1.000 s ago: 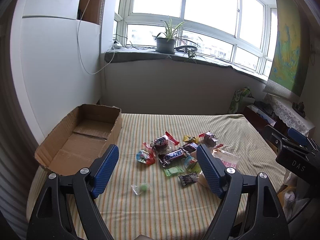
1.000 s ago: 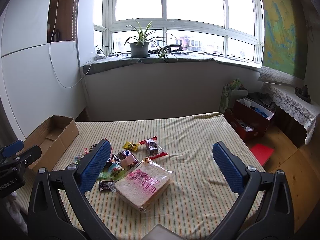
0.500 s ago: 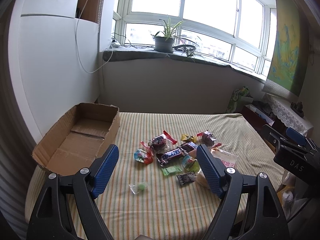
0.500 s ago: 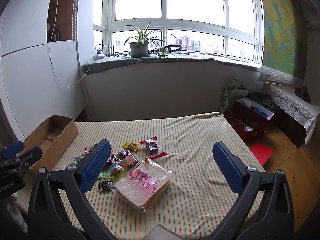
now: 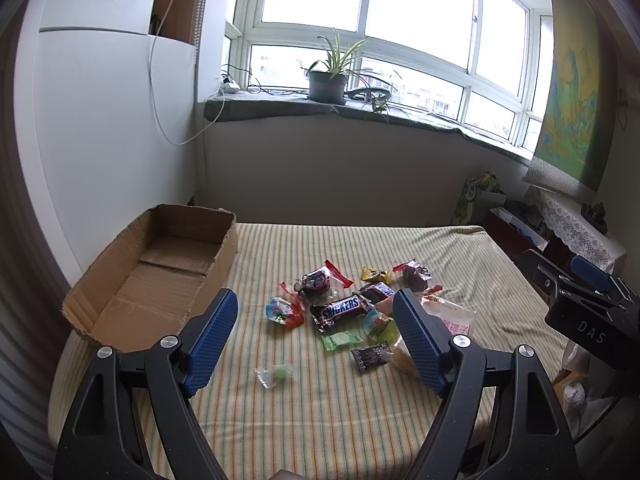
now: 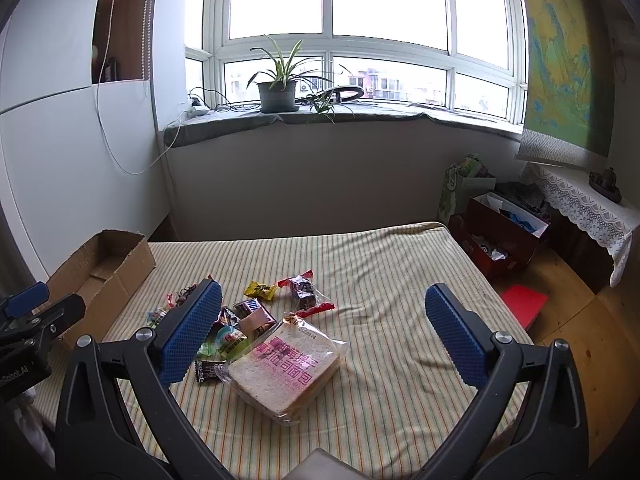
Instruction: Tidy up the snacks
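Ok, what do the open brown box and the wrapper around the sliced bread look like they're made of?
The open brown box looks like plain matte corrugated cardboard: ragged torn edges, creased floor flaps. The sliced bread's wrapper looks like thin clear glossy plastic film, printed pink: the slices show through and it crinkles and glints at the edges.

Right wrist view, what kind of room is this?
Probably a lived-in room at home, perhaps a bedroom: a striped cloth-covered surface like a bed, a grey potted plant on the windowsill, and a lace-draped side table.

Wrapped snacks (image 5: 338, 312) lie scattered mid-cloth, bagged sliced bread (image 6: 286, 368) nearest, seemingly empty open cardboard box (image 5: 156, 276) left
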`<state>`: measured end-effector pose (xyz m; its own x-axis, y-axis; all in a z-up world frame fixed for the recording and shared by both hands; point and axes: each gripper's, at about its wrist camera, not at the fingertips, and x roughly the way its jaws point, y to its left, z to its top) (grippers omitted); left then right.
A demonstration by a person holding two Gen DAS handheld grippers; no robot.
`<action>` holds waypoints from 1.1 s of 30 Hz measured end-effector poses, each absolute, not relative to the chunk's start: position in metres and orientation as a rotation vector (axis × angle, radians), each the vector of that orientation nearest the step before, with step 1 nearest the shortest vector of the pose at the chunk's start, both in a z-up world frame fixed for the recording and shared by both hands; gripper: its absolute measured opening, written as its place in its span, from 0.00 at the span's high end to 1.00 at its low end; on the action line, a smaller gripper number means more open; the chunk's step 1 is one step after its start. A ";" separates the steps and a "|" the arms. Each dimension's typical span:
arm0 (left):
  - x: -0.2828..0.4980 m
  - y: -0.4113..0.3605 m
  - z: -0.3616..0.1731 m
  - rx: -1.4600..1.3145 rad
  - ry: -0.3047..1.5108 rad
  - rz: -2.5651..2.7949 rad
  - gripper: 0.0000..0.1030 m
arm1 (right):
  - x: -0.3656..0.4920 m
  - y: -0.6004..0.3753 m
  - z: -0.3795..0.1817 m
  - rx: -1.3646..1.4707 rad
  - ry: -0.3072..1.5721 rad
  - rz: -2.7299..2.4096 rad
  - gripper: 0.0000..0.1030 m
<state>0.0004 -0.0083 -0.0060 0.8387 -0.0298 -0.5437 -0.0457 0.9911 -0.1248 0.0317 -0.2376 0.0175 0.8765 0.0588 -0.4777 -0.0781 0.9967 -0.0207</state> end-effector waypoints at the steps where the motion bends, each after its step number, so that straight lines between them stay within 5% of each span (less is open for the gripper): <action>1: 0.001 -0.008 -0.006 -0.136 0.577 0.007 0.22 | 0.032 -0.238 0.018 -0.042 0.498 0.070 0.00; 33: 0.016 -0.013 -0.027 -0.172 0.648 -0.027 0.22 | 0.040 -0.250 0.003 0.001 0.542 0.079 0.00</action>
<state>0.0161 -0.0131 -0.0266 0.7972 -0.0792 -0.5984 -0.0285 0.9853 -0.1684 0.0404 -0.2498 0.0028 0.8538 0.0754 -0.5150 -0.0749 0.9970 0.0218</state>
